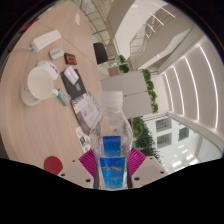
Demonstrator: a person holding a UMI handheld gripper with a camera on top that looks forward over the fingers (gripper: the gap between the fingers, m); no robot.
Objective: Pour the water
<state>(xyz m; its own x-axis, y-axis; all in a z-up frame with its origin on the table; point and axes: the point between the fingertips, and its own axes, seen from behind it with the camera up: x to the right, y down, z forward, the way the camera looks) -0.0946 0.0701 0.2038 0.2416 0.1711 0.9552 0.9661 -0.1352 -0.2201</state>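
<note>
A clear plastic water bottle (112,140) with a blue label and a white cap stands between my gripper's (112,165) fingers. Both magenta pads (88,164) press against its sides at the label, so the gripper is shut on it. The bottle is lifted and the whole view is tilted, with the room leaning behind it. The cap end points away from me, above the label. A white round vessel (40,82) sits on the wooden table (40,120) far beyond the bottle, to the left. I cannot tell whether any water is flowing.
On the wooden table lie a white box (46,41), a dark notebook or tablet (74,78) and a small blue thing (52,163). A dark chair (100,51) stands behind. Green plants (150,90) and white striped walls fill the right side.
</note>
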